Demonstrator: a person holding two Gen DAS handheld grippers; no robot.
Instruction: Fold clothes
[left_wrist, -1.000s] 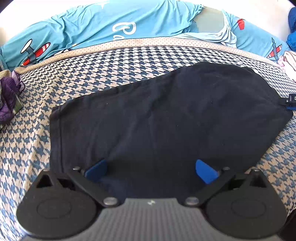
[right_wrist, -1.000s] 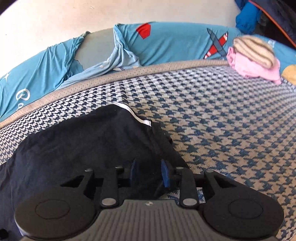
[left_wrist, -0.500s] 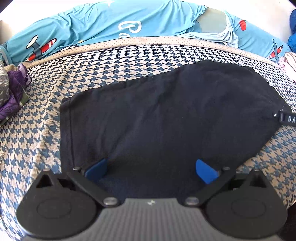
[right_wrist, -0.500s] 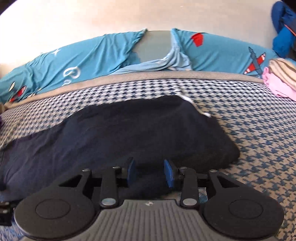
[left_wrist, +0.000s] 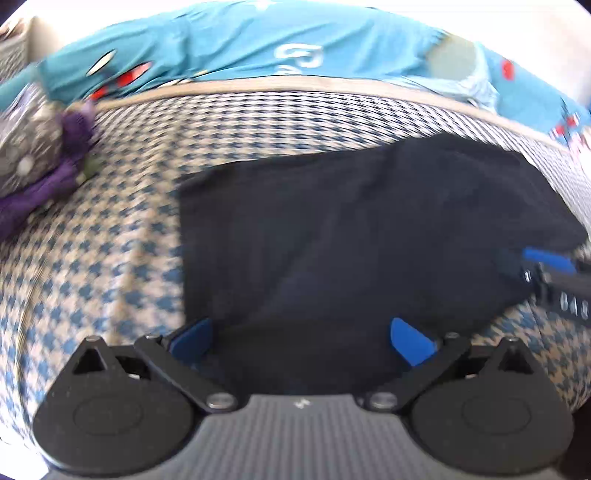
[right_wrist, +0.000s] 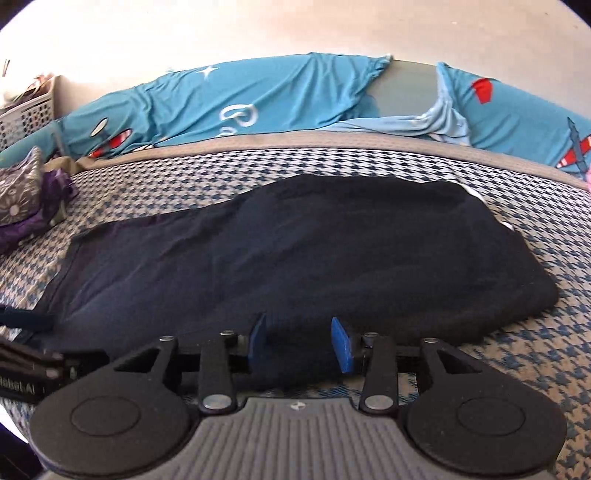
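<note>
Dark garment (right_wrist: 303, 254) lies spread flat on the checked bedcover (right_wrist: 480, 369), long side running left to right, one straight hemmed edge at the left, a rounded bulk at the right with a sliver of white trim showing at its far corner.

Change over the last second: your right gripper (right_wrist: 301, 341) has let go. A second ago its blue pads were nearly closed on the garment's right edge; now they stand moderately apart with loose cloth between them, and the view has swung back to take in the whole piece. Your left gripper (left_wrist: 301, 341) stays wide, pads splayed over the near edge, gripping nothing. The left view is smeared with motion and the garment sits further right in it than before, so you are sweeping left, probably toward the hemmed end, though the blur makes that a guess.

Meaning: with both tools free, one placement looks finished. The garment reads as a long flat strip, so it may be mid-fold or only laid out.

Beyond it: a purple and grey heap of clothes (right_wrist: 26, 206) at the left, blue sheet (right_wrist: 258, 99) bunched along the wall.
</note>
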